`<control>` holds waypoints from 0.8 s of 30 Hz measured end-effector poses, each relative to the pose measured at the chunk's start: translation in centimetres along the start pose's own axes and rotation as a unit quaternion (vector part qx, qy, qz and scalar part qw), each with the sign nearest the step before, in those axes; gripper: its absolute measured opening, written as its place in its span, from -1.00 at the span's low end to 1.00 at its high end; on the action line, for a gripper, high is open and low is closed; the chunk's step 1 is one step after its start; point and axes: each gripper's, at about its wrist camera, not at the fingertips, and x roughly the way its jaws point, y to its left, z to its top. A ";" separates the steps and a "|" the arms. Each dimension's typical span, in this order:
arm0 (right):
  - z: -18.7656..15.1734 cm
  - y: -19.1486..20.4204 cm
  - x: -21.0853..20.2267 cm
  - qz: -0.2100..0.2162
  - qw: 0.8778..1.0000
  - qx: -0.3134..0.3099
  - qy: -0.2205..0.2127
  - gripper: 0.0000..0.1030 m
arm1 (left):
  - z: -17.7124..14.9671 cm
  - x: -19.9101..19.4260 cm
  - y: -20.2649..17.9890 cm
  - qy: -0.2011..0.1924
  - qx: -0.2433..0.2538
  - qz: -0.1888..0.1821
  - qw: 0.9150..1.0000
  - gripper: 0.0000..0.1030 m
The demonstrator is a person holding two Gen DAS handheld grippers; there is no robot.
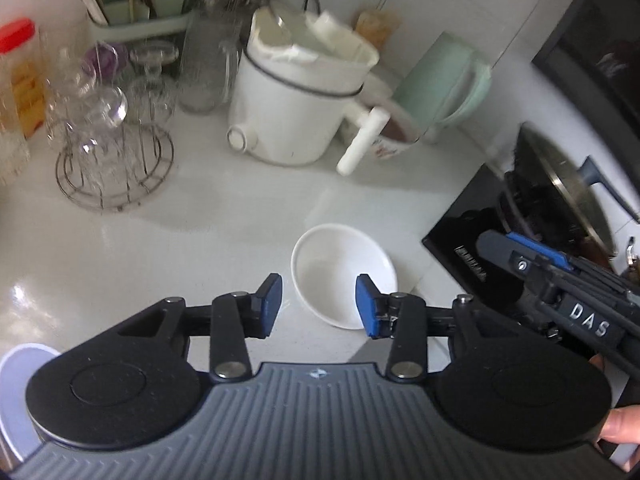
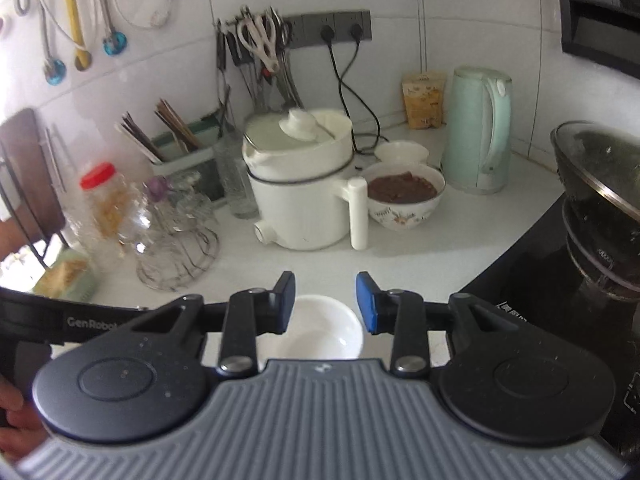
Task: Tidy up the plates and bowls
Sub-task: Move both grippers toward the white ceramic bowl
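White bowl (image 1: pixel 344 276) at twelve o'clock beyond left hand-held gripper (image 1: pixel 319 306), nearer; both hand-held grippers part-open, empty.

1. I see a white countertop (image 2: pixel 472 232), glossy, running back to a tiled wall.
2. Empty white bowl (image 1: pixel 344 276) sits upright on it near the front, just beside the black cooktop (image 1: pixel 460 240).
3. White electric pot (image 2: pixel 300 196) stands mid-counter, handle toward the patterned bowl (image 2: pixel 404 196) of brown food just beside it.
4. Smaller white bowl (image 2: pixel 402 152) behind that one.
5. Pale green kettle (image 2: pixel 478 132) stands near the corner; yellow packet (image 2: pixel 424 100) leans at the wall.
6. Wire rack (image 1: pixel 112 160) with upturned glasses on the left; red-lidded jar (image 2: pixel 98 200) next to it.
7. Chopstick holder (image 2: pixel 180 152) at the back.
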 end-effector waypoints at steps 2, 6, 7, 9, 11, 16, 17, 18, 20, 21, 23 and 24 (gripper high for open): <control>-0.5 -0.5 1.5 0.003 1.000 -0.004 0.018 -0.29 | 0.0 1.6 0.3 0.012 -0.012 -0.008 1.000 -0.09; -1.4 -1.1 4.0 0.012 0.999 -0.017 0.034 -0.29 | 0.2 4.6 0.5 0.028 -0.018 0.009 0.999 -0.09; -1.7 -1.1 4.7 0.013 0.999 -0.021 0.039 -0.29 | 0.3 5.2 0.5 0.030 -0.020 0.011 0.999 -0.09; -2.2 -1.3 6.0 0.014 0.998 -0.020 0.050 -0.29 | 0.4 6.5 0.8 0.042 -0.029 0.020 0.999 -0.09; -2.5 -1.4 7.0 0.015 0.998 -0.019 0.059 -0.29 | 0.5 7.6 1.1 0.052 -0.036 0.020 0.998 -0.09; -3.2 -2.0 9.0 0.014 0.997 -0.007 0.072 -0.29 | 0.5 9.6 1.6 0.073 -0.047 0.026 0.996 -0.09; -3.2 -2.1 9.2 0.013 0.997 -0.005 0.074 -0.29 | 0.5 9.8 1.7 0.077 -0.049 0.024 0.996 -0.09; -3.3 -2.3 9.5 0.014 0.997 -0.003 0.076 -0.29 | 0.5 10.1 1.8 0.080 -0.051 0.025 0.995 -0.09; -3.5 -2.5 9.9 0.014 0.997 0.003 0.082 -0.29 | 0.5 10.6 1.8 0.085 -0.049 0.030 0.995 -0.09; -3.6 -2.8 10.2 0.014 0.996 0.007 0.084 -0.29 | 0.5 10.8 1.7 0.087 -0.049 0.032 0.994 -0.09; -3.7 -3.0 10.5 0.017 0.996 0.015 0.090 -0.29 | 0.4 11.1 1.6 0.090 -0.050 0.032 0.994 -0.09; -3.8 -3.1 10.8 0.019 0.995 0.018 0.095 -0.29 | 0.4 11.2 1.6 0.091 -0.051 0.032 0.994 -0.10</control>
